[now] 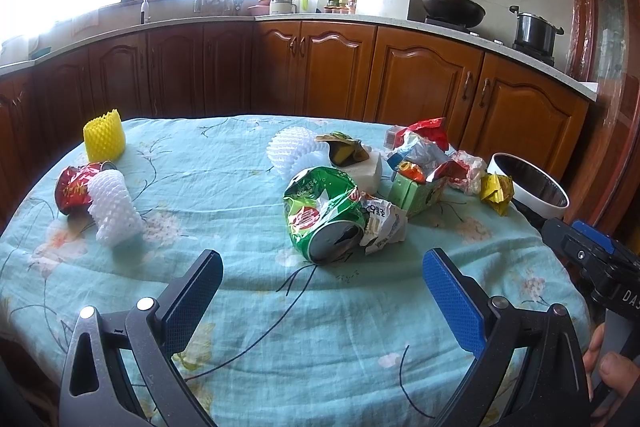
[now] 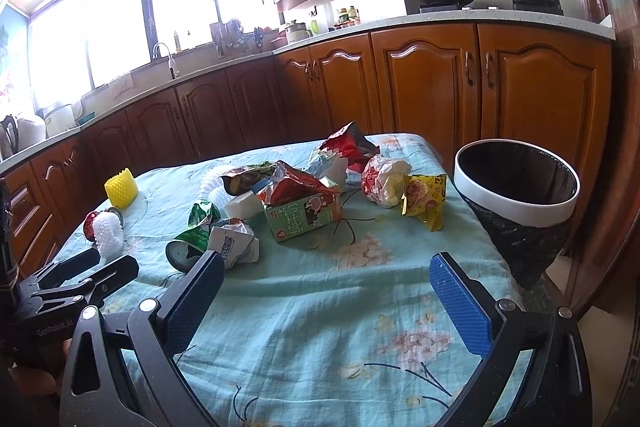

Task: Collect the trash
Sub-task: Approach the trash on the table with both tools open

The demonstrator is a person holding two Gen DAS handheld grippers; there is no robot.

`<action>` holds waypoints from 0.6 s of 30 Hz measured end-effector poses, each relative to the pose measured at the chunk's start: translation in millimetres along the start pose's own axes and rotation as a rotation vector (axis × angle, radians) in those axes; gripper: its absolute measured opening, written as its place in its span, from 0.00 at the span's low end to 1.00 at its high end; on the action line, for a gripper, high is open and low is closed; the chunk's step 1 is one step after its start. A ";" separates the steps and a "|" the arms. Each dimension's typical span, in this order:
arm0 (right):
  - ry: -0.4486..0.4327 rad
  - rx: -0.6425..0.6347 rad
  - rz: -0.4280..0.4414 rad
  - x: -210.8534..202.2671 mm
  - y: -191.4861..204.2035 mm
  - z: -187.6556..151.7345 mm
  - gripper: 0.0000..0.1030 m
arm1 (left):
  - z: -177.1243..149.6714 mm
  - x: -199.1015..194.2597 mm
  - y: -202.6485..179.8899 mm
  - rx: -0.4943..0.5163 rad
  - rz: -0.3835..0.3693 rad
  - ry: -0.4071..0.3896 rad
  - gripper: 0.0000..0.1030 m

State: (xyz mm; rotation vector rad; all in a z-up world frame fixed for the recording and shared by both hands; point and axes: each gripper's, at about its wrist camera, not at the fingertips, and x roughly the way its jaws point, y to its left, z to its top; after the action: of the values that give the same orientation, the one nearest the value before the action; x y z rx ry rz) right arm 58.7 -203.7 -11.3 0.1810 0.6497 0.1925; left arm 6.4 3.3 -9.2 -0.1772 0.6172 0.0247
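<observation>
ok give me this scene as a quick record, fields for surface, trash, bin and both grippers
surface: table under a light blue flowered cloth
trash near middle: crushed green can, green carton, white foam block, red wrapper
trash on left: yellow foam net, white foam net, red can
trash near bin: yellow wrapper
bin: white-rimmed bin with black liner, at the table's right edge
left gripper: open, holding nothing
right gripper: open, holding nothing
</observation>
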 end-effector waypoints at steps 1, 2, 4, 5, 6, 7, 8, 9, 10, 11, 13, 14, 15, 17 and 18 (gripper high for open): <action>0.002 0.002 0.000 0.7 -0.8 0.1 1.00 | 0.3 1.4 0.1 -0.009 -0.005 0.011 0.97; 0.004 0.004 0.001 1.6 -1.5 0.1 1.00 | 0.5 3.2 0.6 -0.017 -0.009 0.019 0.97; 0.009 0.007 0.002 3.6 -2.9 -0.1 1.00 | 0.7 5.7 0.7 -0.015 -0.007 0.017 0.97; 0.012 0.008 0.002 4.6 -3.1 -0.1 1.00 | 0.9 7.3 0.8 -0.014 -0.006 0.016 0.97; 0.013 0.008 0.004 5.2 -3.4 -0.4 1.00 | 1.2 8.7 0.8 -0.014 -0.004 0.016 0.97; 0.016 0.009 0.007 6.3 -3.7 -0.5 1.00 | 1.4 10.4 1.0 -0.016 -0.004 0.019 0.97; 0.019 0.009 0.008 7.5 -3.9 -0.5 1.00 | 2.0 12.4 1.0 -0.015 -0.003 0.017 0.97; 0.023 0.010 0.010 8.8 -4.1 -0.4 1.00 | 2.7 14.4 1.1 -0.016 -0.002 0.020 0.97; 0.025 0.011 0.010 9.5 -4.7 -0.2 1.00 | 3.4 16.7 1.0 -0.016 -0.003 0.020 0.97; 0.028 0.011 0.009 10.5 -5.5 0.0 1.00 | 4.1 18.6 1.6 -0.018 -0.005 0.019 0.97; 0.030 0.013 0.006 12.6 -7.3 0.4 1.00 | 6.2 23.6 1.2 -0.022 -0.007 0.021 0.97; 0.032 0.015 0.003 13.7 -8.7 0.8 1.00 | 7.7 26.6 1.0 -0.028 -0.010 0.022 0.97; 0.034 0.017 0.001 14.7 -9.7 1.1 1.00 | 9.6 30.0 0.6 -0.030 -0.011 0.027 0.96; 0.041 0.019 -0.005 16.9 -13.0 1.9 1.00 | 13.5 36.0 0.2 -0.038 -0.014 0.032 0.96; 0.042 0.021 -0.007 17.8 -14.5 2.5 0.99 | 16.7 39.9 0.1 -0.044 -0.015 0.032 0.96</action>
State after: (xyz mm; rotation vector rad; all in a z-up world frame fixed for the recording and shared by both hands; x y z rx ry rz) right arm 75.9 -213.9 -22.9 0.1951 0.6946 0.1836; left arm 48.4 5.1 -18.9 -0.2257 0.6479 0.0209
